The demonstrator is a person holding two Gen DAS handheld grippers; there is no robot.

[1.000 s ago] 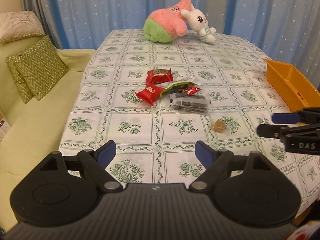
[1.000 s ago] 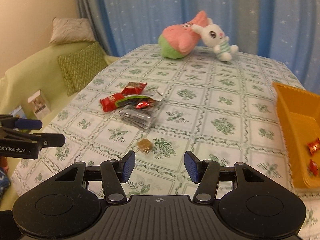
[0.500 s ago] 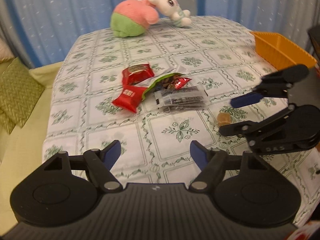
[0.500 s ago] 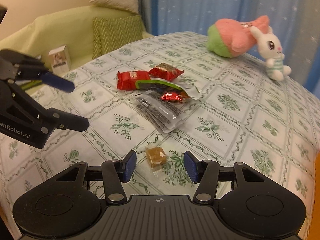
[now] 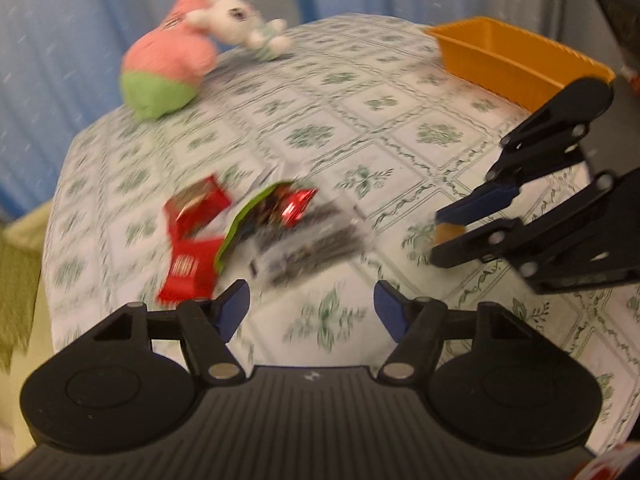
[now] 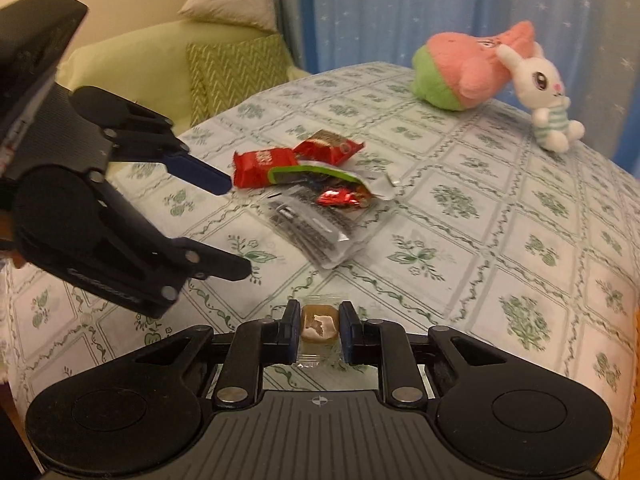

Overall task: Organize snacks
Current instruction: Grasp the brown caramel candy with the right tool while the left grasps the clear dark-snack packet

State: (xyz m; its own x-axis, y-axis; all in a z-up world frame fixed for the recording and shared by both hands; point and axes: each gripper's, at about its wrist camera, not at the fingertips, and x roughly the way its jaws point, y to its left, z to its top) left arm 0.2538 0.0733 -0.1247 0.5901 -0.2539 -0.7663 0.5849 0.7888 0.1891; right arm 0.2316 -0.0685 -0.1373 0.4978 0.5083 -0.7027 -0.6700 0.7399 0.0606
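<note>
My right gripper (image 6: 319, 330) is shut on a small brown wrapped candy (image 6: 319, 323) at the near edge of the table; the candy also shows in the left wrist view (image 5: 448, 233) between the right gripper's fingers (image 5: 472, 204). My left gripper (image 5: 311, 306) is open and empty, just short of the snack pile. The pile holds two red packets (image 6: 262, 162), a green-edged bag (image 6: 316, 174), a small red foil candy (image 6: 338, 198) and a clear dark packet (image 6: 320, 226). An orange basket (image 5: 508, 60) stands at the far right.
A pink and green plush (image 6: 460, 68) and a white bunny plush (image 6: 540, 92) sit at the table's far end. A green sofa with cushions (image 6: 236, 72) is to the left. Blue curtains hang behind. The tablecloth (image 6: 460, 208) is white with green flowers.
My right gripper moved forward over the brown candy and shut on it. My left gripper swung closer to the snack pile; its view is blurred by motion.
</note>
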